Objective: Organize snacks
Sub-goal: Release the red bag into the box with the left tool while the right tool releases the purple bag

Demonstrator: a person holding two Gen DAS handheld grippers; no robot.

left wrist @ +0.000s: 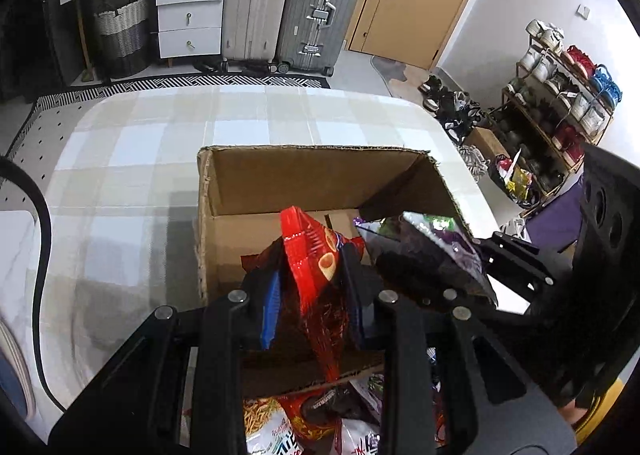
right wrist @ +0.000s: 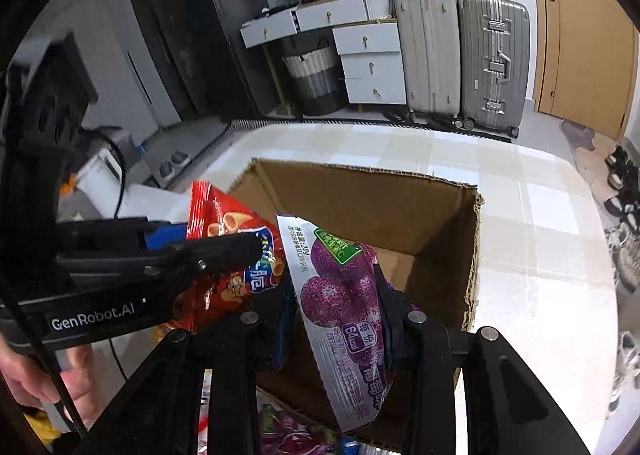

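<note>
- Carrying two snack packets over the open brown cardboard box (left wrist: 320, 183) on the checked desk (left wrist: 160, 143); this looks like the drop-in step.
- Glossy red crisp packet (left wrist: 316, 255) is pinched by the left gripper (left wrist: 310, 275), fingers pressed onto it, its top standing above the tips.
- Purple-and-white foil pouch (right wrist: 340, 315) is pinched by the right gripper (right wrist: 332, 295), hanging over the box's near edge.
- Next, I judge: lower both inside, then release.
- More packets (left wrist: 312, 423) lie below, outside the box.
</note>
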